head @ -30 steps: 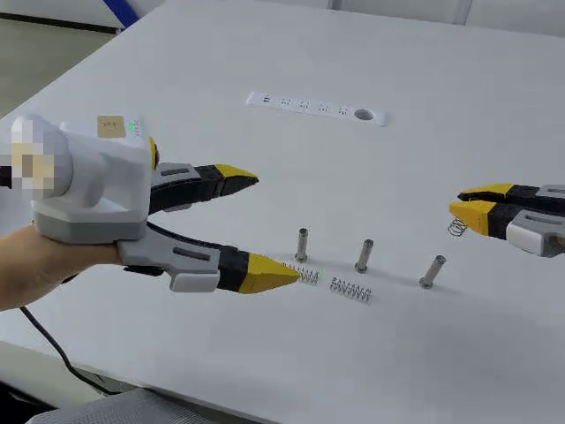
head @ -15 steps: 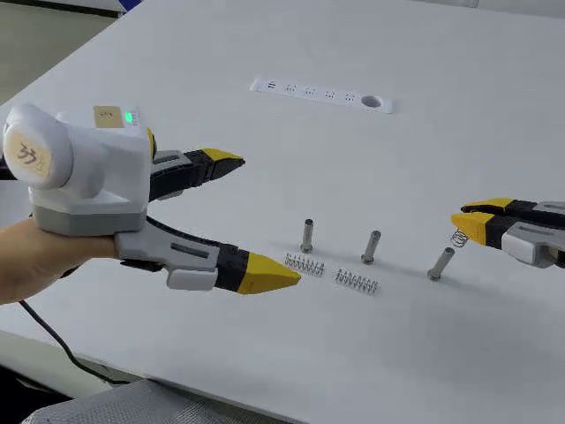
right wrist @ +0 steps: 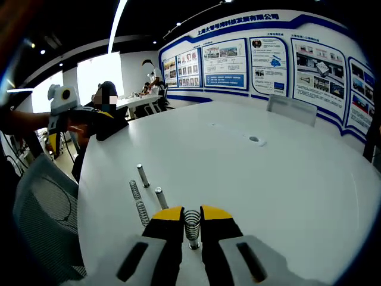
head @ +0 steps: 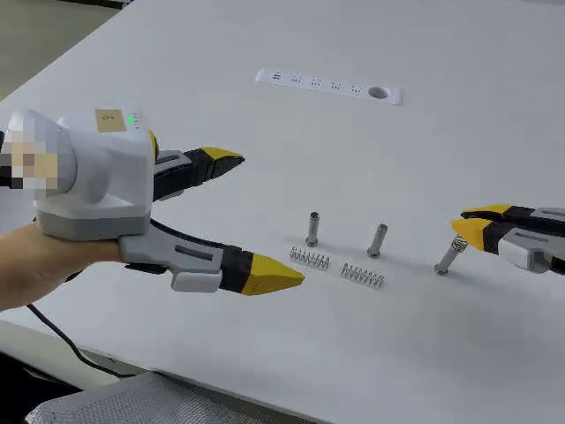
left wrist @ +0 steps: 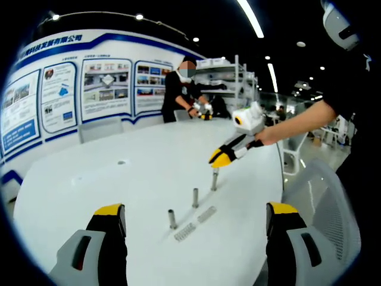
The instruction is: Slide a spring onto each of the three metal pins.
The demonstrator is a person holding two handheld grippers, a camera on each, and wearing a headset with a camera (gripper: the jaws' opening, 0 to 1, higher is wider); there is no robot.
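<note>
My left tool (head: 269, 220) is wide open: nothing in it, touching nothing. It hangs over the desk (head: 397, 353), lower tip just left of the left loose spring (head: 310, 258).

My right tool (head: 460, 222) is clenched on a spring (head: 459, 242), jaws nearly closed w/ just the coil between the yellow tips. The coil's low end meets the top of the right pin (head: 447, 259), which leans toward the tool. Can't tell if the coil is over the pin or just resting on its end.

The mid pin (head: 377, 239) and left pin (head: 312, 228) stand bare, in a row w/ the right pin. The right loose spring (head: 363, 276) lies flat in front of the mid pin, the left loose spring in front of the left pin.

Head view gives the pin's lean and a power strip (head: 327, 86) at the desk's far side. Right gripper view looks straight down the jaws: spring (right wrist: 191, 223) pinched upright, pin end (right wrist: 192, 243) right under it, the other 2 pins and both loose springs off to the left. Left gripper view has my own open tips (left wrist: 110, 210) apart at the bottom, the 3 pins in line between them, and the right tool (left wrist: 221, 158) over the far pin (left wrist: 215, 179). It also shows wall posters (left wrist: 107, 83) and people at the back.
</note>
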